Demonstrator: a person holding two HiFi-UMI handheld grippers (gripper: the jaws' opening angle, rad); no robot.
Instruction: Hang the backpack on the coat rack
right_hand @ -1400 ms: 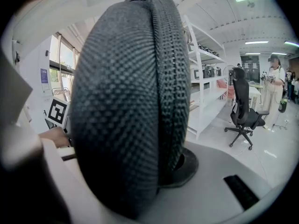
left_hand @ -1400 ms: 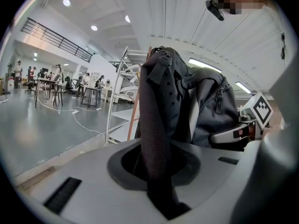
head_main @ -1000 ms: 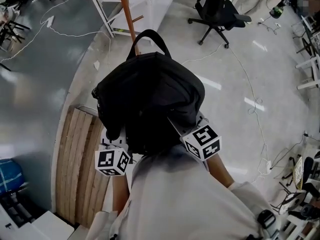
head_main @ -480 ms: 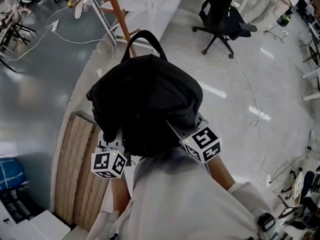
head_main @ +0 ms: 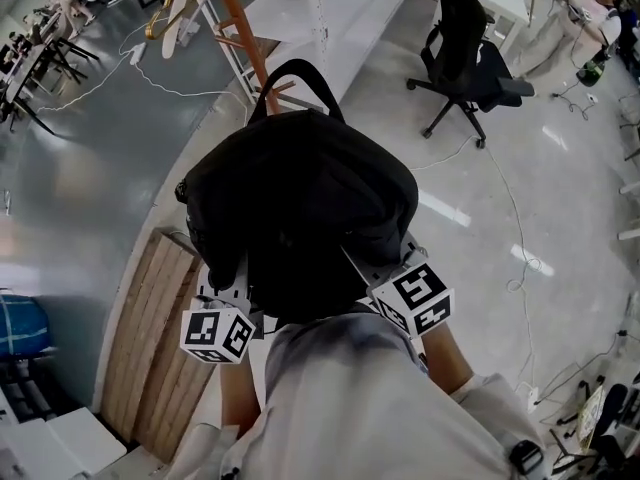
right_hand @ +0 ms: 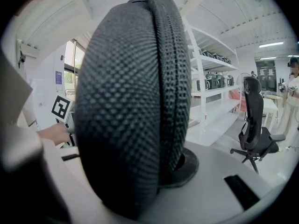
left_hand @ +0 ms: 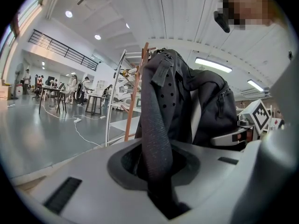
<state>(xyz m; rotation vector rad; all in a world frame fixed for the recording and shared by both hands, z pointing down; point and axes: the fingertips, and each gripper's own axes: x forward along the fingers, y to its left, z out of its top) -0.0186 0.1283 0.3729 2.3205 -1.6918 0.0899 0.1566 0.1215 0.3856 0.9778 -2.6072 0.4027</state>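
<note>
Black backpack [head_main: 300,198] held aloft at centre frame, top handle loop [head_main: 297,73] upright, beside orange pole of coat rack [head_main: 238,23] at upper left, not on any peg. Left gripper [head_main: 226,290] jaws nearly closed, pinching narrow webbing strap [left_hand: 156,125]. Right gripper [head_main: 396,276] jaws clamped on padded mesh shoulder strap [right_hand: 131,101]. Both forearms reach forward from lower frame, grippers tipped slightly down under bag. Office chair [head_main: 470,58] at upper right.
</note>
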